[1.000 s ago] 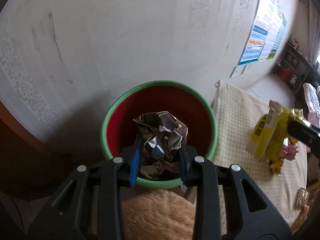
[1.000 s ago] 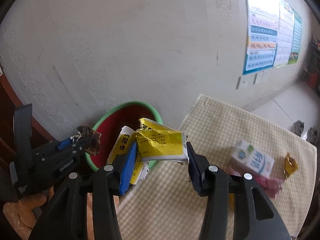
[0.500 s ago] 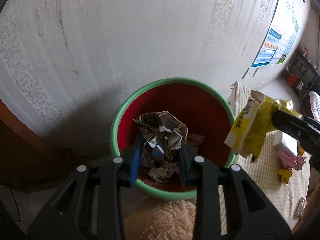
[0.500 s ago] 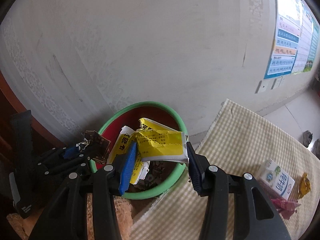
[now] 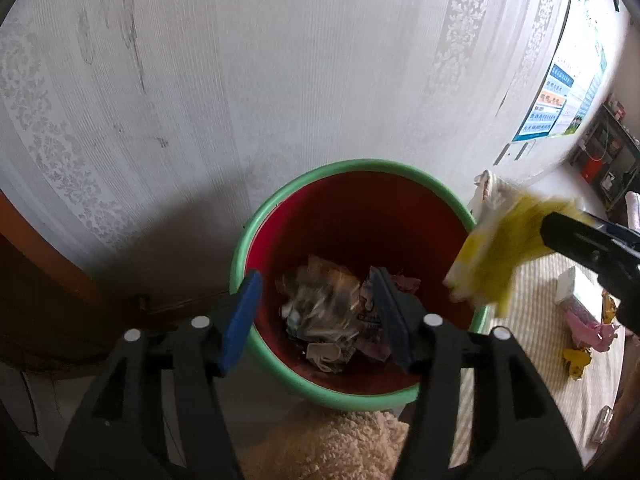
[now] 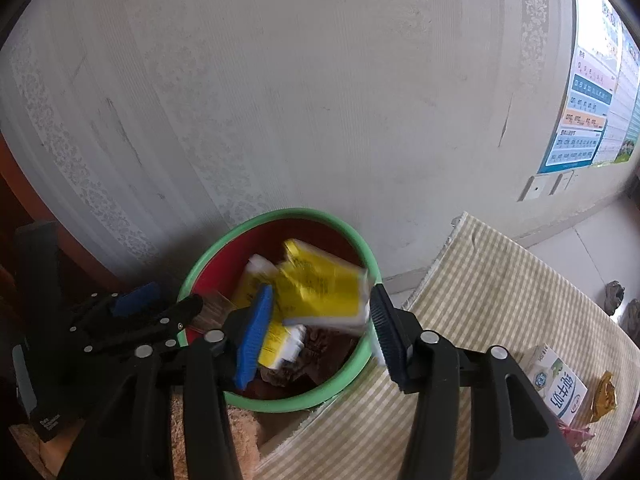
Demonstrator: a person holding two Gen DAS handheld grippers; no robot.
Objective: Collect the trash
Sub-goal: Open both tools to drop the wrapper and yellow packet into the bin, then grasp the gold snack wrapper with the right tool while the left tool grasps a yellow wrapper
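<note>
Before me stands a pale wall papered with faint floral stripes (image 6: 320, 100), a blue-and-orange printed chart (image 6: 588, 120) pinned at its right. A green-and-cream checked cloth (image 6: 500, 300) covers the floor; dark shelving (image 5: 604, 164) sits beyond.

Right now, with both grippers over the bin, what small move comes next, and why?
Probably draw both back toward the mat. The left gripper has just opened and its crumpled wrapper lies in the bin; the right gripper has been opening, the yellow packet blurred above the bin. More litter, including a milk carton, waits there.
</note>
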